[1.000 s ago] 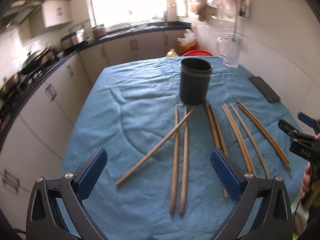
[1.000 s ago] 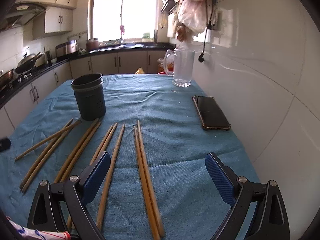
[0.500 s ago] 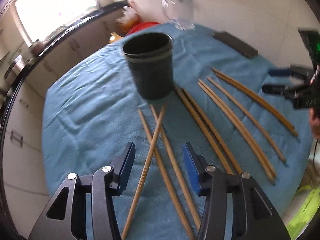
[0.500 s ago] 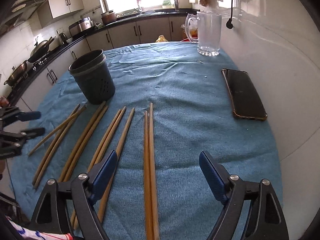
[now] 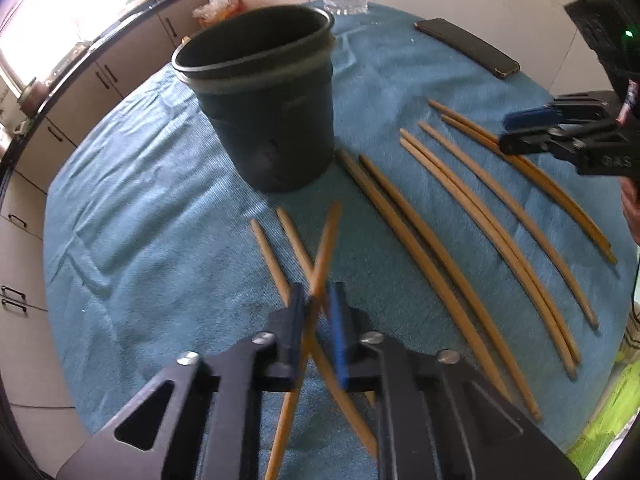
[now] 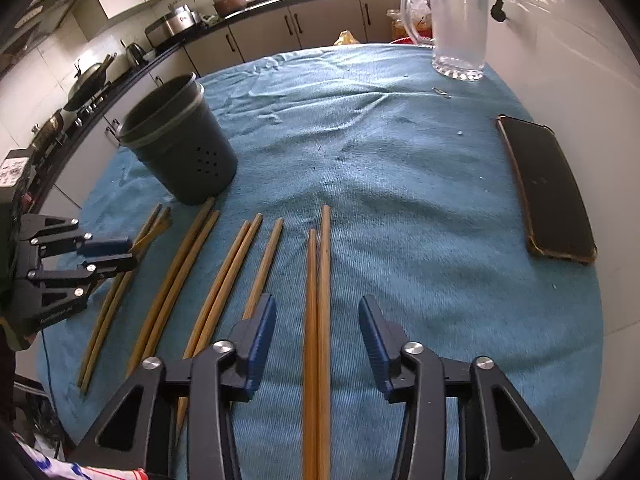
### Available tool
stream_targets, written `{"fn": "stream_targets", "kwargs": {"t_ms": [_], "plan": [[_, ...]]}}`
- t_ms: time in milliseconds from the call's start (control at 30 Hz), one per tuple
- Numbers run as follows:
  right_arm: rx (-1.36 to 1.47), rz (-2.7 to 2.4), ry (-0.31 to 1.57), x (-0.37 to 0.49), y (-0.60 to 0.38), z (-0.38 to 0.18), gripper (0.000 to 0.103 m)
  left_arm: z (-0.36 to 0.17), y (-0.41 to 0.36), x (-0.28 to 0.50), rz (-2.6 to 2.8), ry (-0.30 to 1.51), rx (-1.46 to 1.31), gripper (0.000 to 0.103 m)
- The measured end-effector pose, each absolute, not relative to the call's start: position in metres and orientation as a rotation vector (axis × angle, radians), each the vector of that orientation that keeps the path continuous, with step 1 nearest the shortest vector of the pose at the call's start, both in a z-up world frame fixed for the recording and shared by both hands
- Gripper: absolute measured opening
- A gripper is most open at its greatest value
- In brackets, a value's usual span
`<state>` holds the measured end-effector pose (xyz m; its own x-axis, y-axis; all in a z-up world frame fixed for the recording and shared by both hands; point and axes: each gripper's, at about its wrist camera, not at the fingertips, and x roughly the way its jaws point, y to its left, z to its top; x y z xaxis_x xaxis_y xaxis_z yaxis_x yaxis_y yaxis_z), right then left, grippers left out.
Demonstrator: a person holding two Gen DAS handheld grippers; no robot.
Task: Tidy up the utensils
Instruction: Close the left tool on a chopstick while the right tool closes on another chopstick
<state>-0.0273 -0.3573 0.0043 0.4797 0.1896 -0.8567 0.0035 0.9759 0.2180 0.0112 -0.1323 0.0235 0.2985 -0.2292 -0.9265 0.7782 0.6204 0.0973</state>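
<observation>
Bamboo chopsticks lie spread on the blue towel [image 6: 400,184] that covers the table, and both of your grippers are low over them.

Your left gripper [image 5: 318,312] has just been closing, and its blue pads now stand almost together. Between them passes one crossed chopstick [image 5: 326,240]; its tip rises ahead of the pads and its other end runs back under the gripper body. The pads appear to press on it, though this part is a little blurred. Two more chopsticks [image 5: 268,252] lie on the towel under and just left of the pads. Straight ahead of this gripper, a short way beyond the chopstick tip, the dark utensil cup [image 5: 264,96] stands upright and open. To the right of the gripper further chopsticks lie in pairs, with a single one between them.

Your right gripper [image 6: 318,336] has also just been closing, but its jaws are still clearly apart. A pair of chopsticks [image 6: 318,300] lies flat on the towel between the pads, side by side and touching each other; the pads do not touch them. Just left of the left pad lies a single chopstick [image 6: 266,260]. The cup is ahead and to the left of this gripper. A black phone [image 6: 548,192] lies well to the right, and a glass jug [image 6: 460,28] stands at the far end.
</observation>
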Motion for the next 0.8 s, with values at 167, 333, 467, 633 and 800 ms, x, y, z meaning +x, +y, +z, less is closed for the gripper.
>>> {"fn": "stream_targets", "kwargs": {"t_ms": [167,333,467,633,800], "plan": [[0.246,0.118,1.092,-0.017,-0.363,-0.004,0.017,0.030,-0.124,0.013,-0.717,1.060,0.549,0.007],[0.261,0.111,1.099,-0.018,-0.367,-0.003,0.013,0.041,-0.105,0.015,-0.709,1.062,0.466,0.007],[0.289,0.101,1.100,-0.021,-0.375,-0.003,0.013,0.049,-0.086,0.016,-0.698,1.071,0.378,0.007],[0.353,0.074,1.088,-0.021,-0.387,-0.005,0.014,0.043,-0.069,0.020,-0.641,1.113,0.303,0.007],[0.366,0.057,1.082,-0.021,-0.391,-0.006,0.016,0.022,-0.060,0.028,-0.560,1.170,0.309,0.007]]}}
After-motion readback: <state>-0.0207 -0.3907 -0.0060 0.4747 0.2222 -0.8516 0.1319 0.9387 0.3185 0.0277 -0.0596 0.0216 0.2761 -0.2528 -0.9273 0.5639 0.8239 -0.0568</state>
